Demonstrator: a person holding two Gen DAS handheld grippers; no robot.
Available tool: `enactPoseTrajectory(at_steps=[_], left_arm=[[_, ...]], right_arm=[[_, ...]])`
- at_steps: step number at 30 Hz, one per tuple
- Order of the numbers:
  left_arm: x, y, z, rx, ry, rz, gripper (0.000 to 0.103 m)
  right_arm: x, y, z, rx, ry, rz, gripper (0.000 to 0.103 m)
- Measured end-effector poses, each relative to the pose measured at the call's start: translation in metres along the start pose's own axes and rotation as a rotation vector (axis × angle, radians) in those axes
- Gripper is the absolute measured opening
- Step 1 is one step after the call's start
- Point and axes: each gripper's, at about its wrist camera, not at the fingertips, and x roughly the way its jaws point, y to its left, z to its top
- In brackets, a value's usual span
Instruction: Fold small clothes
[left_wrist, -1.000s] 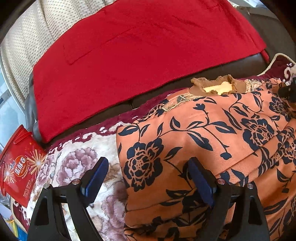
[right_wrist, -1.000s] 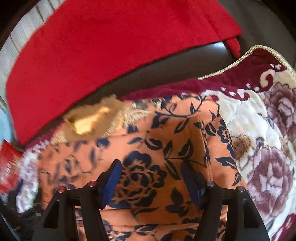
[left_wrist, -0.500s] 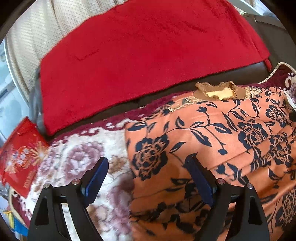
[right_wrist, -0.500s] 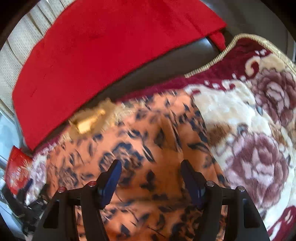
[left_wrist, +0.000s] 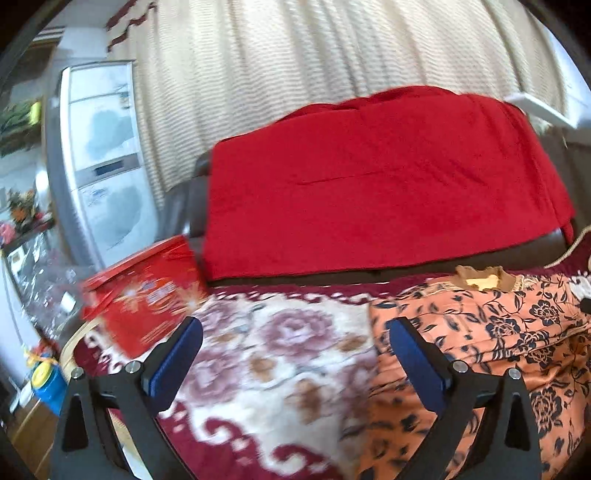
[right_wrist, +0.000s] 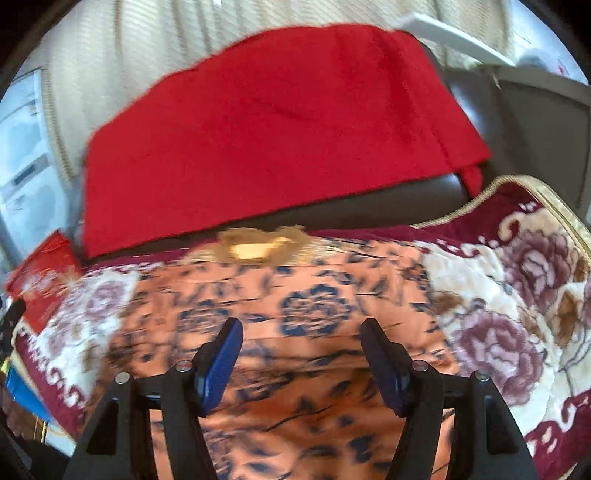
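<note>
The garment (left_wrist: 491, 332), an orange piece printed with dark blue flowers, was laid flat on a floral blanket (left_wrist: 280, 354) spread over a dark sofa (right_wrist: 369, 199). Its tan collar (left_wrist: 482, 277) was turned toward the sofa back, where a red cloth (left_wrist: 369, 184) was draped. In the left wrist view, a fold was seen running across the garment to the right, and the garment's left edge was found just beside the right finger of the left tongs (left_wrist: 295, 354).

The left tongs were held wide apart and nothing was gripped between them; bare blanket was seen in the gap, with the garment lying mostly to their right. The right tongs (right_wrist: 301, 360) were likewise spread apart and empty, and were held over the middle of the garment (right_wrist: 314, 306), with its collar (right_wrist: 258, 247) straight ahead. Whether either pair touched the fabric could not be told, since both views were blurred.

A red box (left_wrist: 144, 291) with gold print was set at the blanket's left end, near the sofa arm. Beyond it, a white upright appliance (left_wrist: 103, 158) was placed against a cream curtain (left_wrist: 295, 55). A blue and yellow container (left_wrist: 48, 380) was seen low at the left. In the right wrist view, the blanket's gold-trimmed edge (right_wrist: 517, 184) was visible to the right of the garment.
</note>
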Motion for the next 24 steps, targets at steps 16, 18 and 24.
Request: enactPoseTrajectory(at_steps=[16,18,24], left_arm=[[-0.093,0.099,-0.004,-0.127,-0.022,0.096,0.101],[-0.098,0.102,-0.003,-0.133,-0.028,0.103,0.101],[-0.112,0.103,0.000,-0.127,-0.050,0.120,0.101]], right_arm=[[-0.098,0.106,-0.061,-0.251,-0.034,0.152,0.070],[-0.106,0.107,-0.061,-0.256,-0.044,0.154,0.070],[-0.135,0.096,-0.059,-0.249,-0.079,0.134,0.070]])
